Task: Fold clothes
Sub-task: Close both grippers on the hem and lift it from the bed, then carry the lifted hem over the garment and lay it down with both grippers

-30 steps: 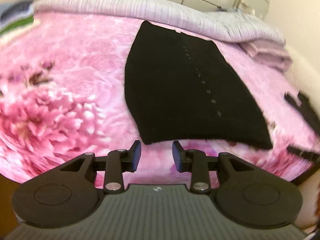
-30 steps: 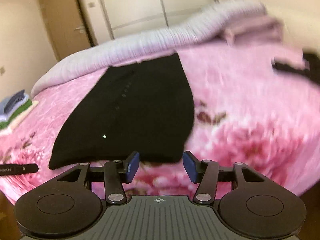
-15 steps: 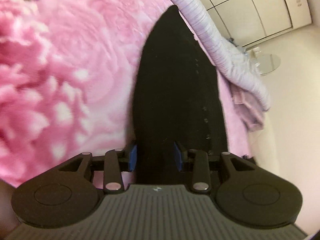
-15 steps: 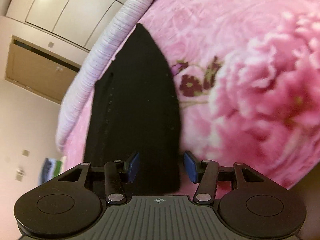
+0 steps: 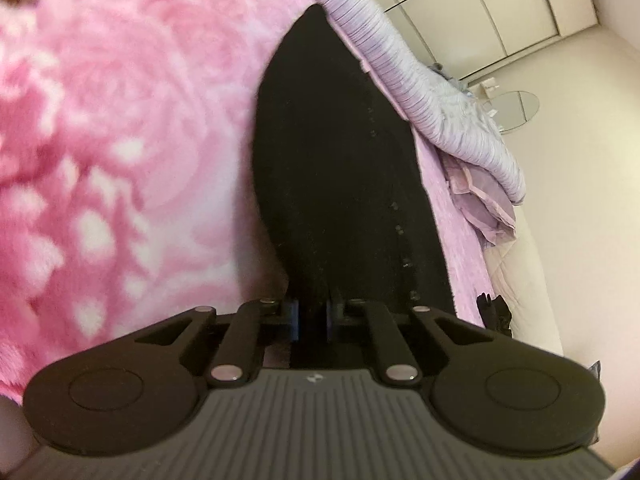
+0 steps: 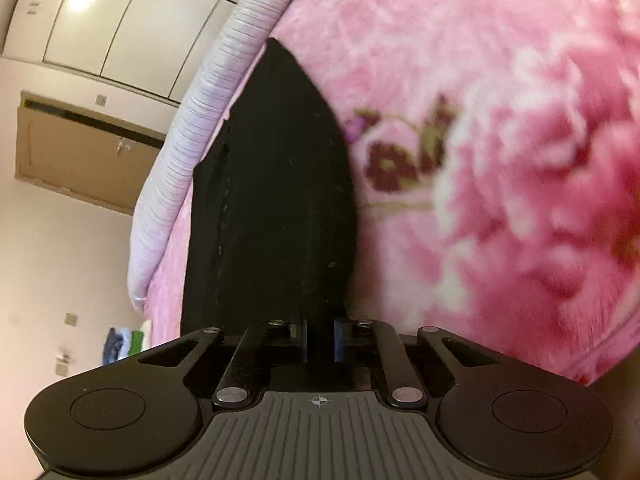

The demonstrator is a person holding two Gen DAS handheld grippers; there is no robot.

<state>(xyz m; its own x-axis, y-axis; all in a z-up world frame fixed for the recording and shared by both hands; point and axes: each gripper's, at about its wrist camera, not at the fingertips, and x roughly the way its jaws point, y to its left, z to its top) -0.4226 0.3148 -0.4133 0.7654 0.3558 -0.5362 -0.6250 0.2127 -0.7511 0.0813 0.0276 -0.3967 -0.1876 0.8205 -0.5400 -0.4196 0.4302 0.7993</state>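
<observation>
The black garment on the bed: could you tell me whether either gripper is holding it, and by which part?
Both hold the black garment by its near edge: the left gripper and the right gripper each have jaws closed on the cloth.

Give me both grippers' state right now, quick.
Left gripper: closed on the near edge of the black garment.
Right gripper: closed on the same garment's near edge.

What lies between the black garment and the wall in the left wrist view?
A rolled striped quilt along the black garment, plus a strip of pink blanket.
</observation>
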